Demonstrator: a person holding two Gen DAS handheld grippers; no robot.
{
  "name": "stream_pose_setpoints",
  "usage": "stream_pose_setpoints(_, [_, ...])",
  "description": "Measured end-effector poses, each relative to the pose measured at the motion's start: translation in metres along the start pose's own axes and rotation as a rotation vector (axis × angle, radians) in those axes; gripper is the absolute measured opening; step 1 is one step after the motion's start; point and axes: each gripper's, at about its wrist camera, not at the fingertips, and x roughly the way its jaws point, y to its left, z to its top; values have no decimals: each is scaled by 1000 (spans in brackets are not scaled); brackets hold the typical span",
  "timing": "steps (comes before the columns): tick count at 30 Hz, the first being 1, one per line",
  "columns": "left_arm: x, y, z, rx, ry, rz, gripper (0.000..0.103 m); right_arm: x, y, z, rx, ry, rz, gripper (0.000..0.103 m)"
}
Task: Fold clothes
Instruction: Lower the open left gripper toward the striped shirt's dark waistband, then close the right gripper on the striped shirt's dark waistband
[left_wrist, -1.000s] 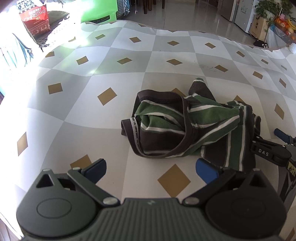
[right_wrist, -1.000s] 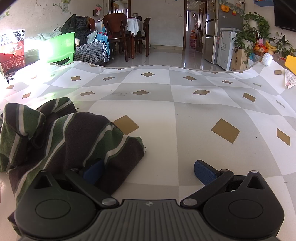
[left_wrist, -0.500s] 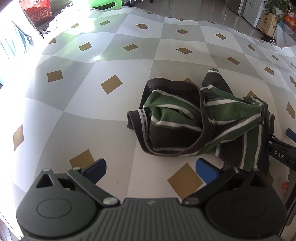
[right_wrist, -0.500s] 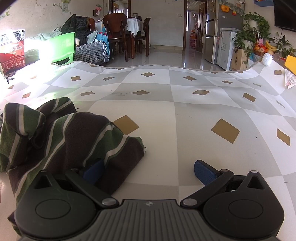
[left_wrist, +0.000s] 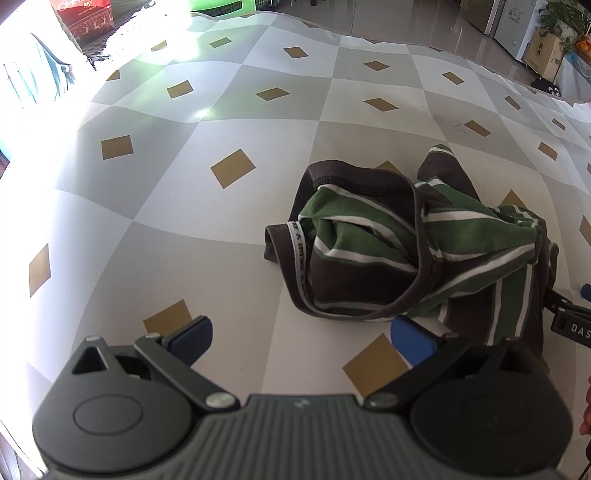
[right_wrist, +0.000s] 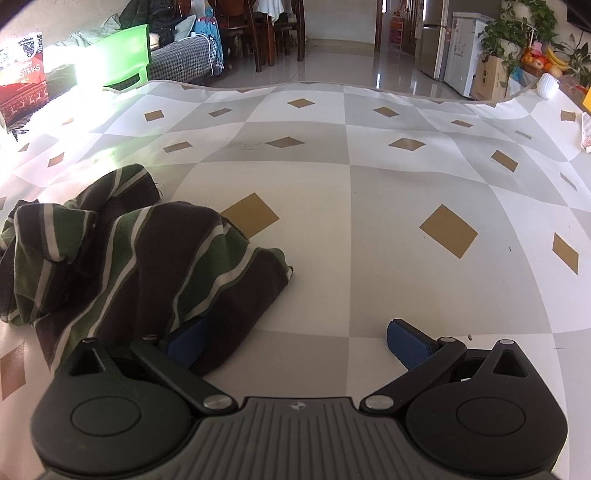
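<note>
Over the last second the left gripper (left_wrist: 301, 338) has shifted left and tipped down, so the garment (left_wrist: 413, 254) now sits to the right of its view rather than centred. The right gripper (right_wrist: 295, 341) has not moved.

Left jaws: spread wide, empty, hovering over the desk (left_wrist: 192, 206) just short of the garment's near edge. Right jaws: also spread, closed on nothing; the left fingertip (right_wrist: 186, 339) lies under a fold of the fabric, the other rests clear on the bare cover.

The garment, a brown knit piece with green and white stripes, lies in a crumpled heap on the checked desk cover, towards the right gripper's side. Its dark-trimmed opening gapes upward and the layers are bunched. No edge is straightened and no fold is made. In my judgement the task is at its start: the piece still needs to be gripped, spread flat, then folded.

Legible writing: the tape inside the opening appears to read "HOME BABY", though small. The right gripper's body (left_wrist: 574, 326) shows "DAS", cut off at the frame edge. A red bag (right_wrist: 22, 86) beyond the desk reads "CHRISTMAS".
</note>
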Motion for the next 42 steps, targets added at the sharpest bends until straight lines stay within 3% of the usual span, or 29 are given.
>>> stream_pose_setpoints(2, [0,1,1,-1,-6,5,103,-7,-6,4,36,39,-9,89])
stream_pose_setpoints(6, [0,2,7,9,-33,23,103,-33,-14,15,117,80,-15,83])
stream_pose_setpoints(11, [-2,-5,13,19,-54,-8,103,-80,-12,26,187,54,84,82])
stream_pose_setpoints(15, [-4,-13,16,46,-67,-22,103,-101,8,30,118,5,179,82])
stream_pose_setpoints(20, [-5,-10,19,7,-79,-10,103,-94,35,40,44,-5,229,82])
stream_pose_setpoints(27, [1,-3,20,-32,-65,65,103,-76,64,53,19,-31,308,83])
stream_pose_setpoints(39, [5,15,19,-97,-48,97,103,-36,98,53,-28,0,312,82])
stream_pose_setpoints(42, [6,16,19,-100,-41,96,103,-29,104,54,-29,-3,306,76])
